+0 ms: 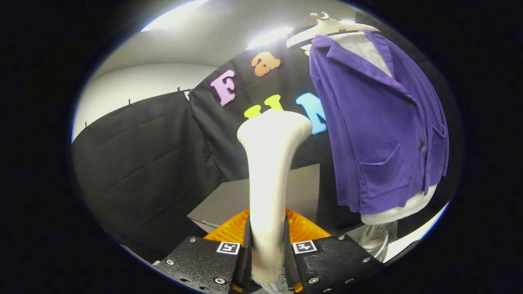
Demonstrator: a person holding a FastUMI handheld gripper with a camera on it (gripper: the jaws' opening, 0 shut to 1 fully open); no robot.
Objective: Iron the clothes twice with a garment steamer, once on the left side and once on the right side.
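Tool (267, 249) clamped on the handle of the white garment steamer (271, 163), both fingers (245, 245) pressing its sides, steamer upright with its broad head rising above them. Off to the right and beyond, apart from the steamer head, purple jacket (376, 130) hanging on a white mannequin torso (398, 210) with a pale hanger (327, 26) on top. Grey surface (229, 200) behind the steamer, low down.

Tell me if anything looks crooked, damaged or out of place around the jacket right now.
Nothing stands out. The purple jacket hangs on its hanger over a white mannequin. The gripper is shut on the steamer, upright, left of the jacket, not touching it.
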